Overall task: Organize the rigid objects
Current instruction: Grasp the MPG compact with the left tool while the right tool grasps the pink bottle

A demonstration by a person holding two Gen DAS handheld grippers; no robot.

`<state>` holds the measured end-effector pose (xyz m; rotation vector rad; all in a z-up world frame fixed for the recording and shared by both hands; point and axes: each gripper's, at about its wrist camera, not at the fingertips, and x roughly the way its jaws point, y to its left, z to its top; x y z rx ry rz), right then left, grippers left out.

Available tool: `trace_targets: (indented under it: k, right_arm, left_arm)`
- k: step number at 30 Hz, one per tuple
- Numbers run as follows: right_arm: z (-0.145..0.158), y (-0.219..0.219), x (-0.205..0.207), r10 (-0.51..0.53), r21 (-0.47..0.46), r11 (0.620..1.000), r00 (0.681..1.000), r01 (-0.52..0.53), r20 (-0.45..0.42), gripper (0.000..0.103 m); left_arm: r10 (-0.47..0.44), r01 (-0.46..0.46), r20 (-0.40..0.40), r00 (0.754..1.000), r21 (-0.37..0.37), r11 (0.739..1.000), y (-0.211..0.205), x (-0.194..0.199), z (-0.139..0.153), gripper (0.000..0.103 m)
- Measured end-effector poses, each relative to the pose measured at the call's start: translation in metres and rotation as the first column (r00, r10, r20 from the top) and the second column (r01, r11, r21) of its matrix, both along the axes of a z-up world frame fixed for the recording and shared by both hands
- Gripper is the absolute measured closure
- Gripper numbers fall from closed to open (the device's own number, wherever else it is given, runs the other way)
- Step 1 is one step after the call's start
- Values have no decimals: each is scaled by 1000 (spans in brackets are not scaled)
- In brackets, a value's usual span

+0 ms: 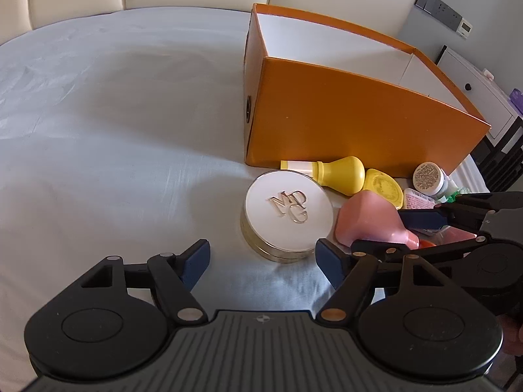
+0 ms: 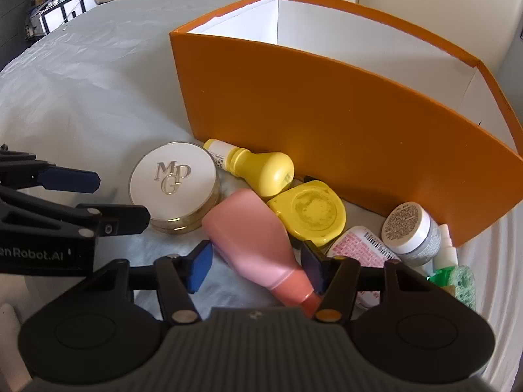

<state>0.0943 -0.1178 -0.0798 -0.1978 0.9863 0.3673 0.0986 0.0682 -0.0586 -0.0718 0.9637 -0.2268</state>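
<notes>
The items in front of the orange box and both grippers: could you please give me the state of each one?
Orange box: upright, open-topped, no lid.
Round white compact: flat, lid shut.
Yellow bottle: on its side, capped.
Pink bottle: on its side, between the right gripper's fingers, not clamped.
Yellow case: flat, shut.
White jar: tipped over, lidded.
Left gripper: open, holding nothing.
Right gripper: open.

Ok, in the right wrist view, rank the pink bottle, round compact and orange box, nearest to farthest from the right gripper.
1. Pink bottle, lying between the open fingers of the right gripper.
2. Round compact, ahead to the left.
3. Orange box, farthest, behind the clutter.
</notes>
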Motion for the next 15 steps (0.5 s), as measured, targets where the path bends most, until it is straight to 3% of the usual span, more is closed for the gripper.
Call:
trace_targets:
  k: [6,9,15]
  right_arm:
    - [4,-13,10,-174,96,978,977,187,-124,55]
    - [4,-16,11,-181,106,975,974,196,-133,55]
    - [6,-24,15,-138,128,979,981,156,-140,55]
  left_arm:
    - [-43,43,-1,999,11,999,-2,7,-3,10]
    - [-76,75,15,997,47,996,-7,11,-5,9]
    - [-109,107,52,993,45,993,-7,20,-10,7]
